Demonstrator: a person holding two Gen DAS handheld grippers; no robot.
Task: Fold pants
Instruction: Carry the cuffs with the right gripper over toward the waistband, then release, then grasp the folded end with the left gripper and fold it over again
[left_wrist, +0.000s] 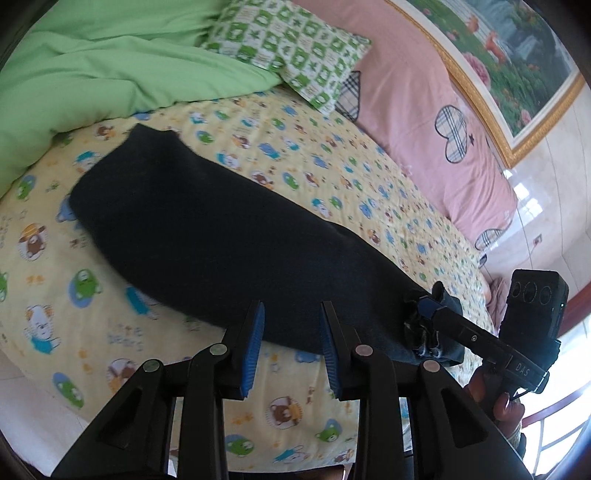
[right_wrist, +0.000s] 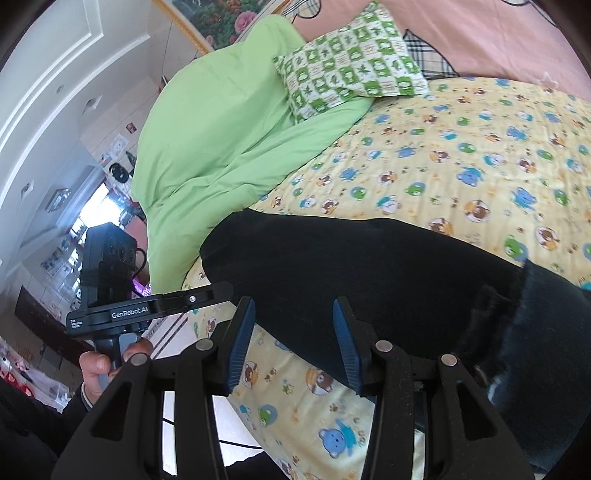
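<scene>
The long, dark navy pair of knit pants (left_wrist: 207, 236) lies folded lengthwise across the bed's yellow cartoon-bear sheet (left_wrist: 332, 155), running from near the rumpled light-green duvet (left_wrist: 92, 66) towards the bed's near edge. In the left wrist view the far end is motion-blurred, so its outline is soft. The left gripper (left_wrist: 291, 343) hovers over the near edge of the pants with its blue-padded jaws apart and nothing between them. At the bunched end of the cloth, the right gripper (left_wrist: 428, 306) shows only one blue fingertip against the fabric; whether it pinches the cloth cannot be told there, and the hand (left_wrist: 495, 398) below it is cut off by the frame.

In the right wrist view that gripper's jaws stand apart over the dark cloth, pads clear of it. The darker ribbed end of the pants at the right edge is blurred and partly cropped. A green-and-white patterned pillow (right_wrist: 351, 59) rests on the duvet.
</scene>
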